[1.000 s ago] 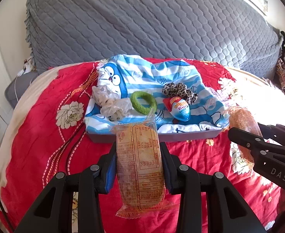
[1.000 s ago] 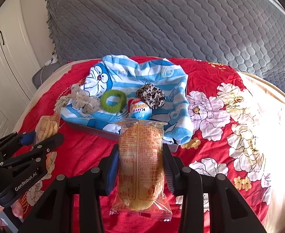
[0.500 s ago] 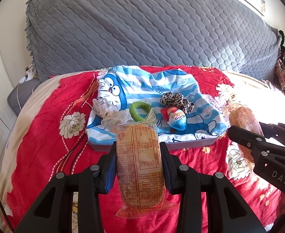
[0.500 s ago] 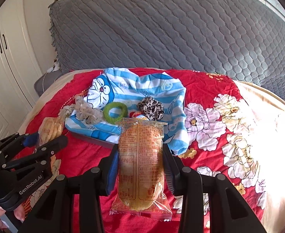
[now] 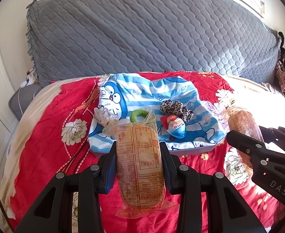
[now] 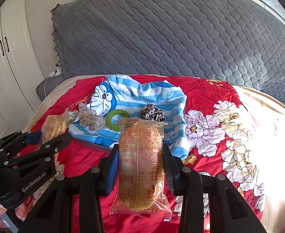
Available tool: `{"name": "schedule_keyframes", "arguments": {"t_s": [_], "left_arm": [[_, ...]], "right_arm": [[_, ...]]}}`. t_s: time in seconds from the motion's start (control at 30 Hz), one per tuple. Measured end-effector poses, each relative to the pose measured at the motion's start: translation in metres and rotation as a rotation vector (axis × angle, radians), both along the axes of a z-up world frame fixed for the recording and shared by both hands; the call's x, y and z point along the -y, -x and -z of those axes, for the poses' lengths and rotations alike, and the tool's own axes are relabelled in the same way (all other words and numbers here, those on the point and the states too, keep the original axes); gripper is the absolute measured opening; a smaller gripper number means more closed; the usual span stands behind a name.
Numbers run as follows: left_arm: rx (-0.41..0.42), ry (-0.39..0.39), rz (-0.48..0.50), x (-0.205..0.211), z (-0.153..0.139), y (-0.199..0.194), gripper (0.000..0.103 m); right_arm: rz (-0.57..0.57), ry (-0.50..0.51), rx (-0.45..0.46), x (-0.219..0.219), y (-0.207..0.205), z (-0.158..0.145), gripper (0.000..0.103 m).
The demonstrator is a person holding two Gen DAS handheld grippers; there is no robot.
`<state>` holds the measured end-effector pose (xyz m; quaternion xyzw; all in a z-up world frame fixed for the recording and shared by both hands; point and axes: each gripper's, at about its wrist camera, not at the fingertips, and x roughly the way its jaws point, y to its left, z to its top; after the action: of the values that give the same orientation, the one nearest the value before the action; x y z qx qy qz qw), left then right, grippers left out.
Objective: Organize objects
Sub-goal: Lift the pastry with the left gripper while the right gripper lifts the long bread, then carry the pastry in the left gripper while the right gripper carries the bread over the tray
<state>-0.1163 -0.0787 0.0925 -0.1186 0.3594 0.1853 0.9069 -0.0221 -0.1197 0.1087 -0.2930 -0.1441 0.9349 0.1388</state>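
Red floral bedspread [image 5: 45, 149] under a grey quilted headboard [image 6: 162, 38], white wardrobe [image 6: 8, 62] beside

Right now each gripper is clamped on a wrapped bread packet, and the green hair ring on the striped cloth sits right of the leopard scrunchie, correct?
Not quite. The green hair ring sits left of the leopard scrunchie, as the right wrist view shows. The left gripper and right gripper do each clamp a wrapped bread packet on the striped cloth's near side.

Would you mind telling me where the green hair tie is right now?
The green hair tie lies on the striped cartoon cloth over the tray, between the pale scrunchie on its left and the leopard-print scrunchie on its right.
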Motion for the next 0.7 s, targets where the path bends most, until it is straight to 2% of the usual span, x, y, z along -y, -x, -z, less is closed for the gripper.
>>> {"name": "schedule_keyframes", "arguments": {"t_s": [0.7], "left_arm": [[-0.013, -0.013, 0.024, -0.0059, 0.0025, -0.0077, 0.041]], "right_arm": [[0.0, -0.006, 0.009, 0.0006, 0.0063, 0.0033, 0.042]]}}
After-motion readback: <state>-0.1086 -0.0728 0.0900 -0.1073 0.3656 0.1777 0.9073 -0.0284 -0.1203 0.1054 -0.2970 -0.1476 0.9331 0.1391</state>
